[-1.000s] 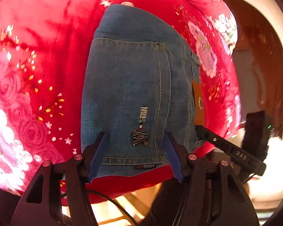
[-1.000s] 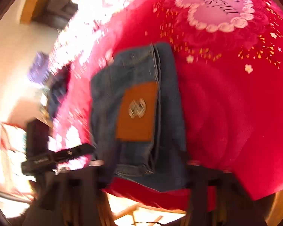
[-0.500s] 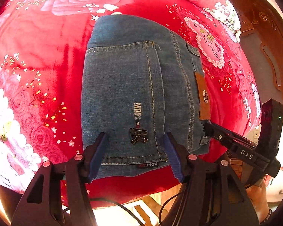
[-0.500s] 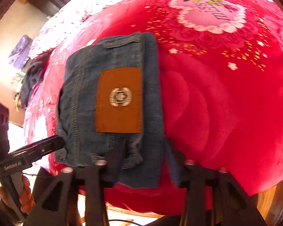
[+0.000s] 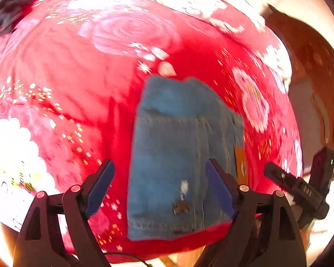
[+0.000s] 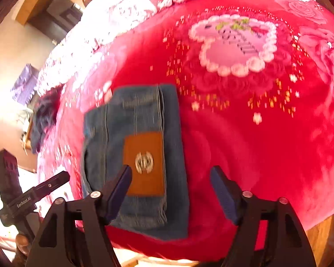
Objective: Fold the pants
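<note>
The blue denim pants (image 5: 176, 155) lie folded into a compact rectangle on the red blanket, near its front edge. In the right wrist view the same pants (image 6: 140, 120) show their brown leather waistband patch (image 6: 144, 164). My left gripper (image 5: 160, 189) hovers above the fold's near end, jaws opening, pads clear of the cloth. My right gripper (image 6: 170, 191) hangs over the patch end, jaws also opening, nothing pinched between them. Each view shows the other gripper's body at its side.
A red floral blanket (image 6: 245, 138) covers the bed and spreads wide beyond the pants. Dark clothing (image 6: 44, 115) lies at the bed's far left edge. A dark wooden headboard (image 5: 311, 77) stands to the right. The bed's wooden edge runs just below the grippers.
Both grippers have opened wider and pulled up and back from the pants. The right gripper has let go of the denim edge. The folded pants stay in place.
</note>
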